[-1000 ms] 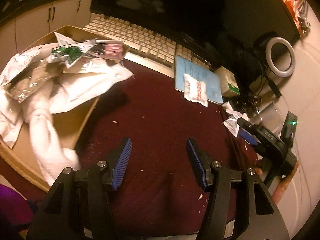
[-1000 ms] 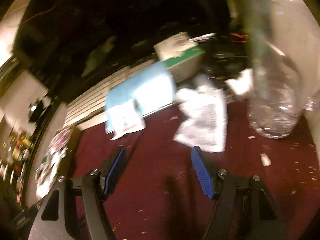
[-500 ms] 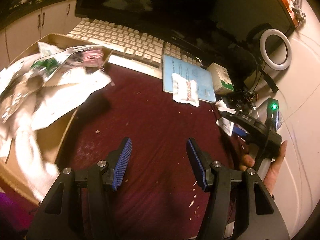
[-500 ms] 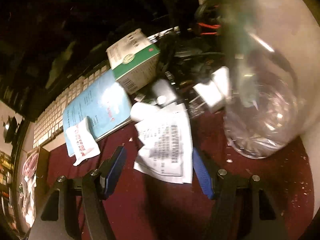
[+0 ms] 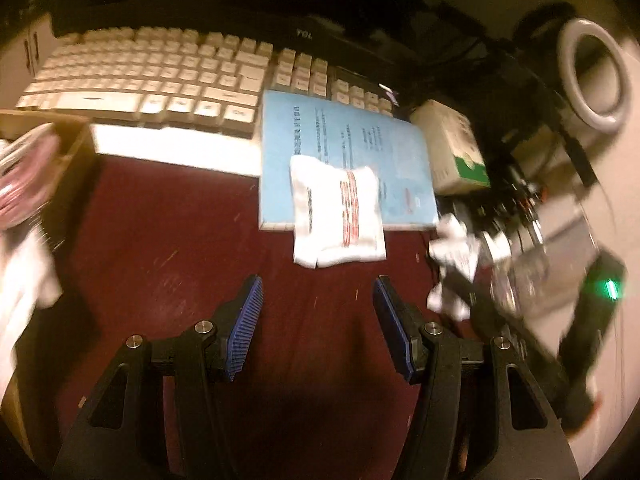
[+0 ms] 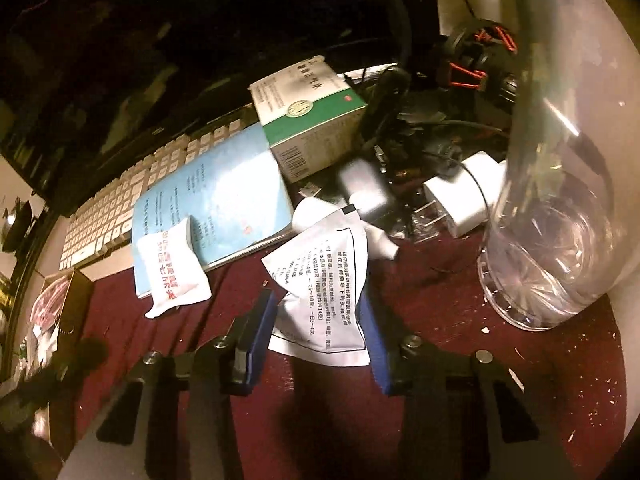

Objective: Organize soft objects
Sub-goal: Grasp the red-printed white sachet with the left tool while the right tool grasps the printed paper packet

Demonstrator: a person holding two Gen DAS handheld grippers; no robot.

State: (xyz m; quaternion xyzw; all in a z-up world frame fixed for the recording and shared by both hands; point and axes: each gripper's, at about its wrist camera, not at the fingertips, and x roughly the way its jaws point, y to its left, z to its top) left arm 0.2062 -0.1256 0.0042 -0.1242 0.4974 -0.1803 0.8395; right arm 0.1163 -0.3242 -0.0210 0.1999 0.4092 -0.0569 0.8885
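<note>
In the right wrist view a white sachet with black print [image 6: 320, 280] lies on the maroon mat [image 6: 460, 360], between the blue pads of my right gripper [image 6: 316, 300]. Its jaws are closing and both pads touch the sachet's side edges. A white packet with red print [image 5: 340, 208] lies half on a blue booklet [image 5: 360, 140], just ahead of my left gripper [image 5: 318, 284]. That gripper hovers open over the mat with nothing between its fingers. The same red-print packet [image 6: 172, 272] shows to the left in the right wrist view.
A cardboard box [image 5: 72, 148] with white cloth and wrappers stands at the left. Behind lie a white keyboard [image 5: 160, 76] and a green-and-white carton [image 6: 312, 120]. A clear plastic bottle [image 6: 560, 220] and a white charger [image 6: 460, 200] stand right of the sachet. A ring light [image 5: 592, 76] is far right.
My left gripper swept right, from beside the box to in front of the red-print packet. My right gripper's jaws narrowed around the printed sachet, which now buckles between them.
</note>
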